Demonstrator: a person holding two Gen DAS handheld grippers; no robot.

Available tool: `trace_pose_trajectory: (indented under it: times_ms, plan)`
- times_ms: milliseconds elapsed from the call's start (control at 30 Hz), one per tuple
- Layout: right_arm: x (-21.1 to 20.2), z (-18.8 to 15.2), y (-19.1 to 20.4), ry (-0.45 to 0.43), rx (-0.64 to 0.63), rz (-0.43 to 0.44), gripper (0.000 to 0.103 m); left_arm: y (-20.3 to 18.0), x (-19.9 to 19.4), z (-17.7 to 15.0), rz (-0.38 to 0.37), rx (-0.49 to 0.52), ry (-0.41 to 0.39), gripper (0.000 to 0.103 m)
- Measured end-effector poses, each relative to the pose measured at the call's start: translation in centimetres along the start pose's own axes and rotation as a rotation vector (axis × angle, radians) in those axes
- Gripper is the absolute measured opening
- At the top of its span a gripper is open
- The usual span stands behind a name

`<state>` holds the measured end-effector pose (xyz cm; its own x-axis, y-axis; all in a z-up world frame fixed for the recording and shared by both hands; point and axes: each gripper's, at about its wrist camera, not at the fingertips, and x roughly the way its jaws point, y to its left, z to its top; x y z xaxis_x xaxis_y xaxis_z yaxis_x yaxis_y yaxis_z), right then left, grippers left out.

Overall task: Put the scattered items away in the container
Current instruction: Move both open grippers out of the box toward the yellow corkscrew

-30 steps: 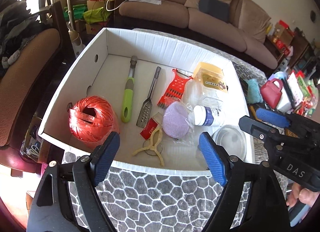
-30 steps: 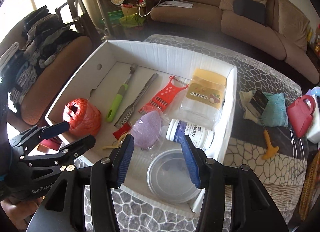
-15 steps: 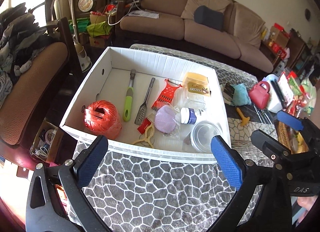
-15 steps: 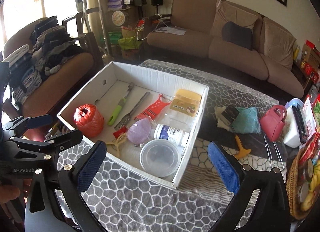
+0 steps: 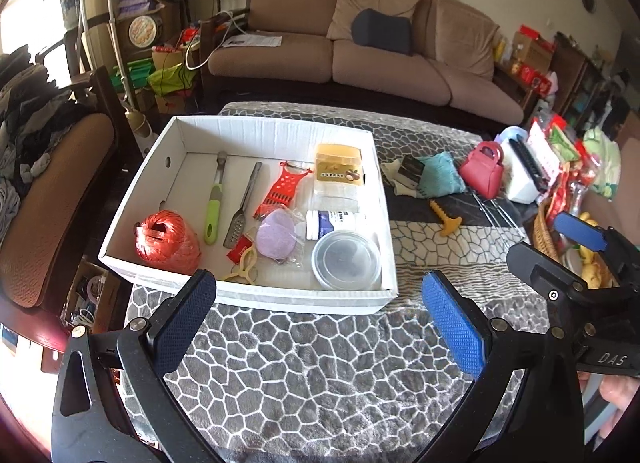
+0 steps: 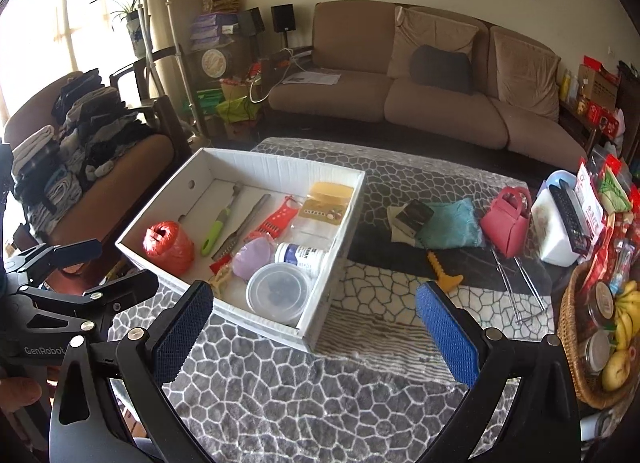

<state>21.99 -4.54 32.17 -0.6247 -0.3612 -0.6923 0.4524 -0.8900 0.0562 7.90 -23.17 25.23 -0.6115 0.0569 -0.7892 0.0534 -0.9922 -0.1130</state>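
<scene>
A white cardboard box [image 5: 280,303] [image 6: 312,327] stands on the stone-patterned table cloth. It holds a red twine ball [image 5: 166,237], a green-handled tool [image 5: 212,211], a red grater [image 5: 282,191], a pill bottle [image 5: 332,219] and a round plastic tub [image 5: 346,261] [image 6: 278,293]. Outside, to its right, lie a yellow toothed tool [image 5: 446,219] [image 6: 442,273], a teal cloth [image 5: 438,179] [image 6: 448,229] and a pink bag [image 5: 482,175] [image 6: 508,225]. My left gripper [image 5: 320,323] and right gripper [image 6: 314,333] are both wide open and empty, held above the cloth in front of the box.
A wicker basket [image 6: 572,327] with bananas and jars stands at the table's right edge. A white tub [image 6: 558,229] and wire tongs [image 6: 520,291] lie near the pink bag. A brown sofa [image 6: 420,99] is behind the table, an armchair [image 5: 48,183] to the left.
Both grippers have opened wide and pulled back and up from the box, so more of the table and room shows. The round tub now lies in the box.
</scene>
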Motion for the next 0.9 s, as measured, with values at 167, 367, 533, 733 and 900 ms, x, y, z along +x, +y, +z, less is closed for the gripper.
trace_pose_trajectory:
  times_ms: [167, 367, 533, 733, 900]
  plan:
    - [-0.7, -1.5, -4.4, -0.003, 0.039, -0.035, 0.103, -4.5, 1.4, -0.2, -0.036, 0.032, 0.0, 0.103]
    - [-1.1, -3.9, -10.4, -0.063, 0.055, -0.129, 0.103, -9.6, 5.2, -0.6, -0.083, 0.044, 0.022, 0.103]
    - [-0.5, -6.8, -15.9, -0.111, 0.129, -0.161, 0.103, -13.1, 8.6, -0.7, -0.125, 0.025, 0.014, 0.103]
    - [2.3, -11.7, -20.2, -0.123, 0.187, -0.196, 0.103, -18.0, 13.8, -0.9, -0.155, 0.077, 0.034, 0.103]
    - [4.9, -14.6, -21.9, -0.115, 0.176, -0.238, 0.103, -21.3, 19.6, -1.2, -0.133, 0.123, 0.09, 0.103]
